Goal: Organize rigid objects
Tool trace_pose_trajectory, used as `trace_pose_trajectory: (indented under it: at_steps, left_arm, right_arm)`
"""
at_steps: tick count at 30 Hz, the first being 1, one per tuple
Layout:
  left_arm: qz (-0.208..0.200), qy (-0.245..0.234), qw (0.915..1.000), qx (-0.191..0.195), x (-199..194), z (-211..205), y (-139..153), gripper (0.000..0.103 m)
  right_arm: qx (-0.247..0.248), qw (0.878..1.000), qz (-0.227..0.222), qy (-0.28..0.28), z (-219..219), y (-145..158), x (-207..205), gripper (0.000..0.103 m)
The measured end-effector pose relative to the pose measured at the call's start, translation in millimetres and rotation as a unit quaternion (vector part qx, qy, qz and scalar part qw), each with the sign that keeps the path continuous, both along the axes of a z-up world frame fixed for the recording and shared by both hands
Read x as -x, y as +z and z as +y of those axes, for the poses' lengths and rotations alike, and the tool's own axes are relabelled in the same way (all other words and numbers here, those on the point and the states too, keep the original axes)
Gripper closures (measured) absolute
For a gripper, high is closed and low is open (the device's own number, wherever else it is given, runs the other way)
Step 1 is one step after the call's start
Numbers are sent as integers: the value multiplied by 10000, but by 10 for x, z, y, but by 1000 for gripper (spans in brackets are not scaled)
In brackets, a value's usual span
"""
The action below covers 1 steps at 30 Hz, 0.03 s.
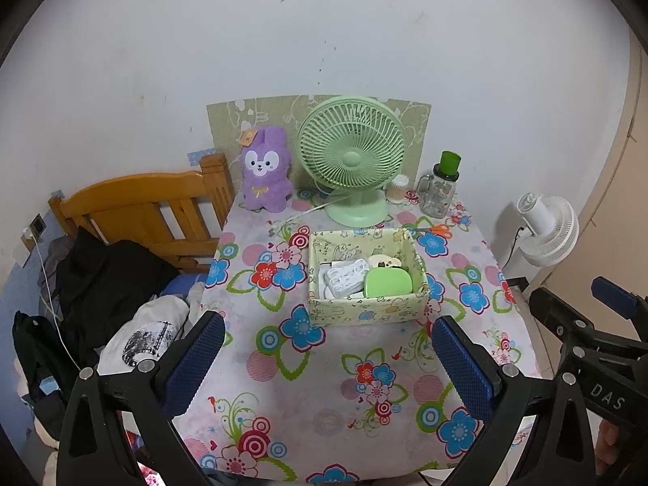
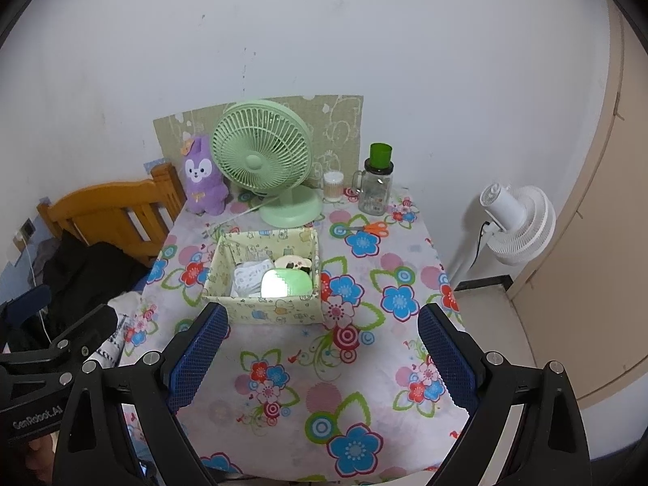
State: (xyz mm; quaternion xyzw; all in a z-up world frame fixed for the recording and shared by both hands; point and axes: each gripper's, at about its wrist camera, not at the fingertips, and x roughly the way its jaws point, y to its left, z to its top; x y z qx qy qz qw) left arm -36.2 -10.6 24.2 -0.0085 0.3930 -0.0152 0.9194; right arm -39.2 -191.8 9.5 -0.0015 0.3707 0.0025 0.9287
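Both grippers, left gripper (image 1: 328, 358) and right gripper (image 2: 322, 348), fingers apart, empty; storage box (image 1: 366, 312) just ahead; a clumsy reach might tip it.

My gripper fingers (image 1: 194, 364) carry blue pads with a rough, knurled texture on matt black plastic frames. The tablecloth (image 1: 324, 397) is smooth printed cloth. The storage box (image 1: 364, 312) looks like patterned paper; the green case (image 1: 388, 281) inside is glossy plastic.
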Motion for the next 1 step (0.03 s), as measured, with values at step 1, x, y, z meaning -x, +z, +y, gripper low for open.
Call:
trace_pose_trajectory:
  at_steps: [1]
  left_arm:
    - [16, -3, 10000, 9, -18, 1, -12, 0]
  right_arm:
    - [22, 10000, 12, 21, 13, -5, -7, 6]
